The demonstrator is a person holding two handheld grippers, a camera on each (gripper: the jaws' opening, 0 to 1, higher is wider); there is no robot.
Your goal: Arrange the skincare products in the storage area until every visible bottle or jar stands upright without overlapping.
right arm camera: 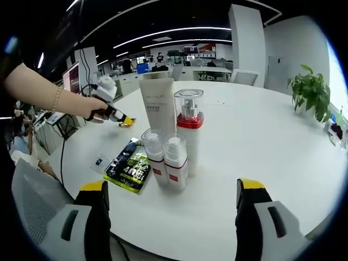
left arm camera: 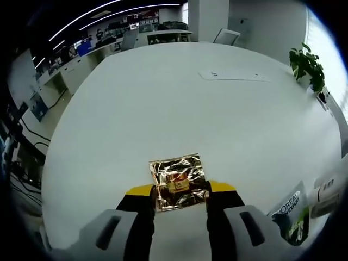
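Observation:
On the round white table (right arm camera: pixel 261 136) a white tube (right arm camera: pixel 157 106) stands upright beside a tall bottle (right arm camera: pixel 188 122) with a red band and clear cap. Two small clear-capped bottles (right arm camera: pixel 154 157) (right arm camera: pixel 175 160) stand just in front of them, close together. A green and black sachet (right arm camera: pixel 129 166) lies flat to their left. My right gripper (right arm camera: pixel 173 189) is open, its jaws wide apart on the near side of the bottles. My left gripper (left arm camera: pixel 179 190) is shut on a gold foil sachet (left arm camera: pixel 176 179); a hand holds it (right arm camera: pixel 115 115) above the table's left side.
A green and white sachet (left arm camera: pixel 291 215) and white packs (left arm camera: pixel 329 190) lie at the left gripper view's lower right. A flat white sheet (left arm camera: pixel 234 75) rests far across the table. A potted plant (right arm camera: pixel 310 89) stands at the table's right edge. Office desks lie beyond.

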